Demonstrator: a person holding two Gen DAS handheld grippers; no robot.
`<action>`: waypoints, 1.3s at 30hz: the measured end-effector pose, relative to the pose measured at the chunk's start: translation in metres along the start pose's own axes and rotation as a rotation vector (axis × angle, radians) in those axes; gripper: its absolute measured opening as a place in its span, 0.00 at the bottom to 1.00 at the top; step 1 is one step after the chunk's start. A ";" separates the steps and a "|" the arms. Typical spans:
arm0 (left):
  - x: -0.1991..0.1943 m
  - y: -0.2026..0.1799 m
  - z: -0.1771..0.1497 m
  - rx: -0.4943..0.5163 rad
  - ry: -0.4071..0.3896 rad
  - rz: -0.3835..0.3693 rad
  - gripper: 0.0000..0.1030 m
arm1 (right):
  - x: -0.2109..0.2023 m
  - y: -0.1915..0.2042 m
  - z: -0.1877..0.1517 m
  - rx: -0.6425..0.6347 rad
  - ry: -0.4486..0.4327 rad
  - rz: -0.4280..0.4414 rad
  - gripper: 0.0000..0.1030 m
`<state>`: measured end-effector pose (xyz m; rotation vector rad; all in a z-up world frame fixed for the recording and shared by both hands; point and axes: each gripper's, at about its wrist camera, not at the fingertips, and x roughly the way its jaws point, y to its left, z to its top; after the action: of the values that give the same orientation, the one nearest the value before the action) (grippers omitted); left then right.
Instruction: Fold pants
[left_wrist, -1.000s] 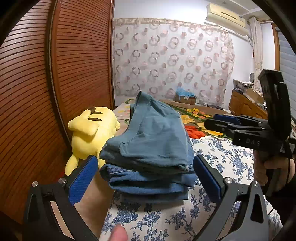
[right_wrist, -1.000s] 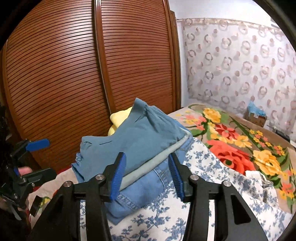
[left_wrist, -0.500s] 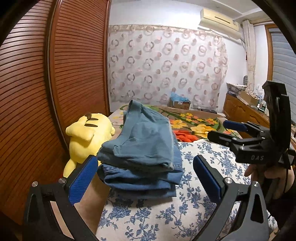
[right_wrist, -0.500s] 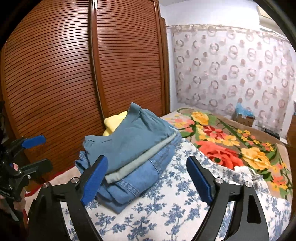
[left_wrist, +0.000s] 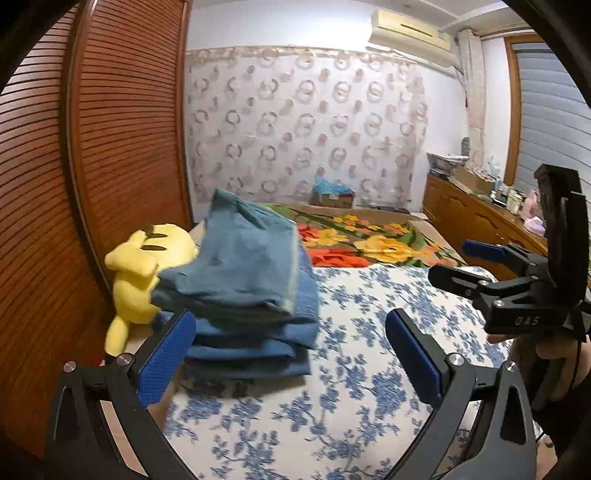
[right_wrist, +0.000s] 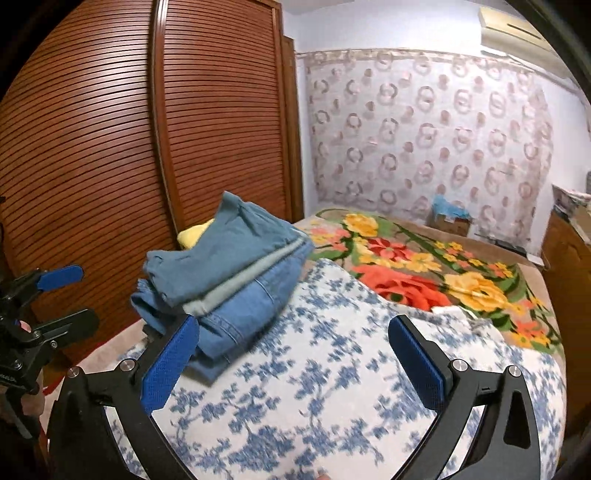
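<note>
Blue-flowered bedding (left_wrist: 362, 373) covers the near end of the bed, and your folded pants (left_wrist: 240, 266) lie on top of a stack of denim at its left edge, just beside a yellow plush toy (left_wrist: 144, 273). Judging by the compact bundle, the folding looks finished; nothing seems left except perhaps squaring the pile. Your left gripper (left_wrist: 291, 354) has its fingers spread wide and empty. Your right gripper (right_wrist: 291, 358) has just been opening and grips nothing. Only "DAS" or "OAS" is readable, on the right gripper's body.
</note>
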<state>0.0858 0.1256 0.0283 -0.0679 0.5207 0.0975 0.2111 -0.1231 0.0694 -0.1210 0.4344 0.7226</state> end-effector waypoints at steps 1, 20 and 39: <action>0.001 -0.003 -0.002 0.002 0.004 -0.007 1.00 | -0.005 0.000 -0.003 0.005 -0.001 -0.008 0.99; -0.018 -0.086 -0.018 0.083 0.037 -0.156 1.00 | -0.105 0.028 -0.043 0.124 -0.006 -0.215 0.99; -0.055 -0.125 0.009 0.109 -0.030 -0.198 1.00 | -0.170 0.057 -0.046 0.170 -0.116 -0.315 0.99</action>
<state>0.0561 -0.0020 0.0688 -0.0117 0.4864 -0.1231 0.0444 -0.1969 0.1024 0.0131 0.3535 0.3786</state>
